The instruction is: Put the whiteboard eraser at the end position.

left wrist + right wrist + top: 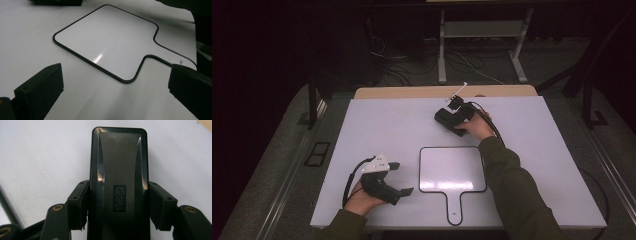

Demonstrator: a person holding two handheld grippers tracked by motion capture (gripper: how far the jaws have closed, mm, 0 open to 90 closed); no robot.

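A black block eraser point(118, 157) with a "deli" mark lies lengthwise between the jaws of my right gripper point(119, 195), and both pads press on its long sides. In the high view this right gripper point(453, 121) holds the eraser point(445, 119) low over the far middle of the white table. A paddle-shaped whiteboard point(452, 170) with a thin black rim lies flat near the front edge, handle toward the person. My left gripper point(402, 178) rests at the front left, open and with nothing in it. Its jaws point at the whiteboard point(107, 37).
The white table top point(377, 125) has a wooden strip point(412, 92) along its far edge. The person's right sleeve point(507, 180) reaches over the table beside the whiteboard's right rim. Beyond the table are metal frame legs point(442, 50) and loose cables on a dark floor.
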